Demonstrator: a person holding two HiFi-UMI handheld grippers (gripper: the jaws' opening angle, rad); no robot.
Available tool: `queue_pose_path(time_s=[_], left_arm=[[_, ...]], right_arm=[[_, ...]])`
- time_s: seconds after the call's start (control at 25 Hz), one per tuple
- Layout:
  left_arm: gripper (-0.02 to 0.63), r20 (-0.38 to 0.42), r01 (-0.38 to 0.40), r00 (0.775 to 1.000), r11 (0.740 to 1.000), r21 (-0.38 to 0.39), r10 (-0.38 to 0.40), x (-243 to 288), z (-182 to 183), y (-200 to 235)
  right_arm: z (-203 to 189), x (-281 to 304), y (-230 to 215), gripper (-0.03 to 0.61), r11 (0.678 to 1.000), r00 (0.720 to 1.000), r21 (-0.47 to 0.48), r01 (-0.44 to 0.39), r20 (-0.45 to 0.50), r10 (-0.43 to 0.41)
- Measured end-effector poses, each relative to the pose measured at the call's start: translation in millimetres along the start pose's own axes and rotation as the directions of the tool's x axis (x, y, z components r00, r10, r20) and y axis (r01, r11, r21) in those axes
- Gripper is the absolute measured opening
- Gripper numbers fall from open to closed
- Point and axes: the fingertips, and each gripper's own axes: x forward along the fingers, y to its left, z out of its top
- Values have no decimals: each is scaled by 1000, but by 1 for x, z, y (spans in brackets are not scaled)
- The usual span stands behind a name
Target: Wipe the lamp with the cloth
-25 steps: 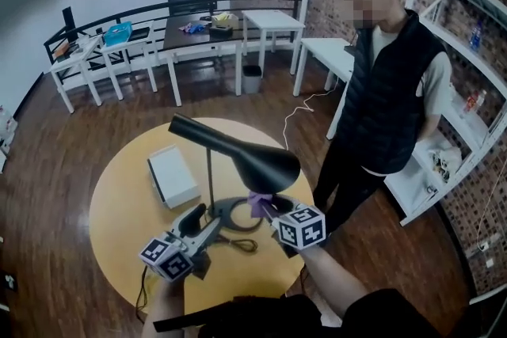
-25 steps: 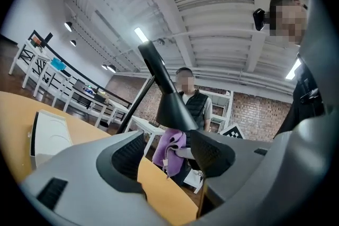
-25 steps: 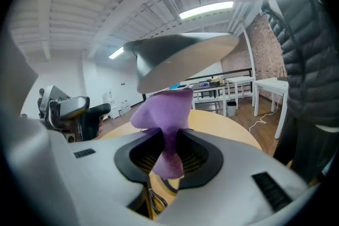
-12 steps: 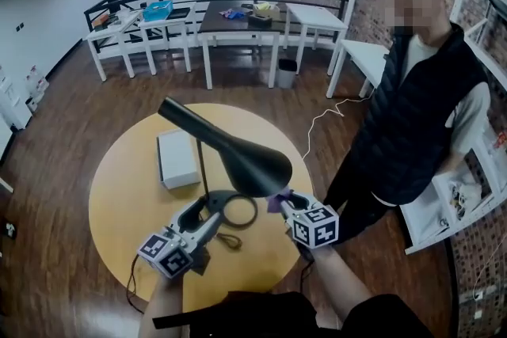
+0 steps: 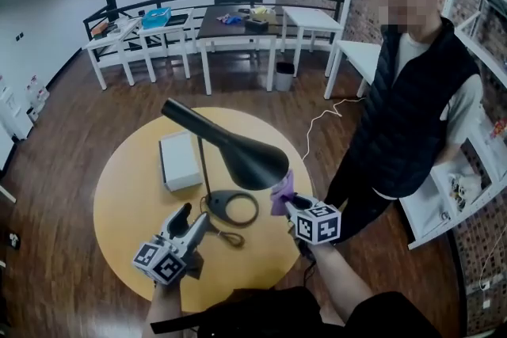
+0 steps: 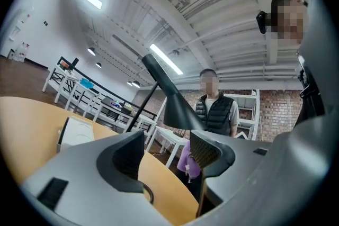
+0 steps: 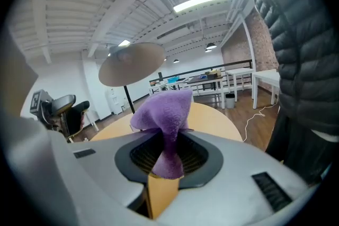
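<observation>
A black desk lamp [image 5: 230,148] stands on the round yellow table [image 5: 127,194], its cone shade [image 5: 252,160] tilted down toward the right and its ring base [image 5: 230,208] near the table's front. My right gripper [image 5: 287,199] is shut on a purple cloth [image 5: 280,192], which sits just below and right of the shade's rim. The right gripper view shows the cloth [image 7: 163,116] pinched between the jaws, with the shade's underside [image 7: 131,63] ahead. My left gripper [image 5: 188,218] is open and holds nothing, left of the lamp base; its view shows the shade [image 6: 172,100] beyond the jaws.
A white box [image 5: 179,160] lies on the table left of the lamp pole. A cable [image 5: 230,236] runs from the base. A person in a black vest [image 5: 400,103] stands right of the table. White tables [image 5: 238,24] and shelves [image 5: 475,51] stand farther off.
My right gripper has carried the cloth from under the shade out to its right rim. My left gripper has drawn back from the lamp base toward me.
</observation>
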Motion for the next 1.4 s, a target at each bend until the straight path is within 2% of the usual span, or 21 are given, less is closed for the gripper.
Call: queue_pose_path(time_s=[0.12, 0.2, 0.32, 0.48, 0.68, 0.76, 0.92, 1.08, 1.24, 1.32, 1.4], left_arm=[[228, 64, -35, 997, 999, 5, 34, -12, 12, 9], [176, 97, -28, 995, 1000, 12, 27, -14, 16, 9], [136, 113, -15, 993, 1000, -7, 16, -18, 15, 6], [75, 126, -16, 992, 999, -32, 20, -29, 13, 10], [67, 126, -46, 991, 999, -26, 49, -50, 10, 21], [67, 131, -70, 989, 997, -13, 71, -57, 13, 25], [67, 134, -125, 984, 992, 13, 122, -62, 17, 27], [67, 164, -190, 969, 982, 22, 184, -65, 18, 21], [67, 190, -253, 950, 967, 11, 246, -49, 7, 15], [67, 188, -278, 944, 960, 16, 270, -35, 0, 10], [67, 184, -302, 938, 953, 29, 292, -18, -8, 8]], right_arm=[[-6, -14, 1, 86, 999, 1000, 38, 18, 23, -19], [-2, -24, 5, 86, 999, 999, 48, 20, 48, -23], [1, -39, 17, 86, 997, 998, 75, -2, 66, -3], [-11, -45, 21, 86, 998, 999, 61, 24, 44, -27], [-28, -32, 15, 86, 994, 998, 92, 54, 39, -58], [-31, -22, 15, 86, 992, 998, 123, 39, 40, -44], [-36, -6, 5, 86, 992, 999, 122, 32, 5, -33], [-49, 3, -11, 86, 987, 999, 162, 18, -34, -13], [-58, 17, -31, 86, 999, 992, 48, -2, -123, 8], [-61, 24, -48, 86, 998, 984, -62, -2, -178, -9], [-66, 37, -71, 87, 982, 969, -189, -4, -242, -43]])
